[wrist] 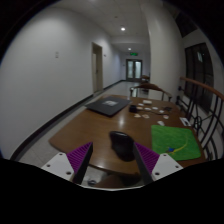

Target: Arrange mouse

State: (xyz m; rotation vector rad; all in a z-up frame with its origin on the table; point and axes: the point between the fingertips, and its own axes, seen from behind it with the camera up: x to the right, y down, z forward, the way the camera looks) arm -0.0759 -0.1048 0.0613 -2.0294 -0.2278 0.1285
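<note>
A dark mouse (pixel 122 143) lies on the brown table (pixel 85 125), near its front edge. My gripper (pixel 112 160) is open, with its purple pads (pixel 77 157) spread wide. The mouse sits between the fingertips and slightly ahead of them, with a gap on each side. The fingers do not touch it.
A closed dark laptop (pixel 107 104) lies further back on the table. A green mat (pixel 178 139) with small items lies to the right, with scattered papers (pixel 150 105) beyond it. A wooden railing (pixel 200 95) runs along the right. A corridor with doors stretches behind.
</note>
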